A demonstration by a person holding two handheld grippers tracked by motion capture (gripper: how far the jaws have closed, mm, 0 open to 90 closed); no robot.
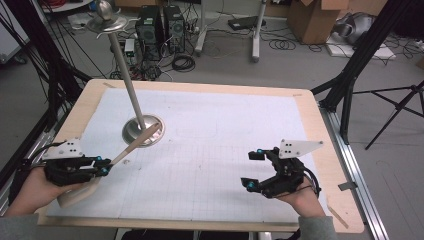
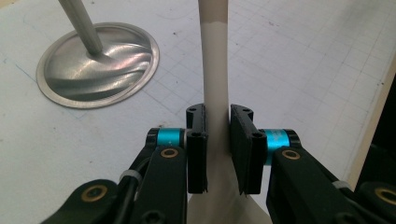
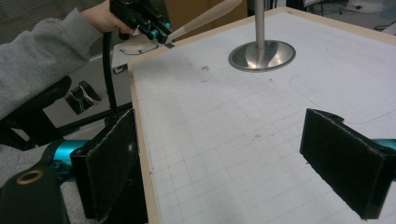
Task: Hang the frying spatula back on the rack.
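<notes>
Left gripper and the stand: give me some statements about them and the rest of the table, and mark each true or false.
1. The left gripper is shut on the pale wooden tool. True.
2. The right gripper holds the metal stand. False: its jaws stand wide apart over the white grid mat, with nothing between them.
3. The stand's round base sits on the mat. True.
4. The wooden tool lies flat on the table. False: it is held off the mat, its tip pointing towards the stand.
</notes>
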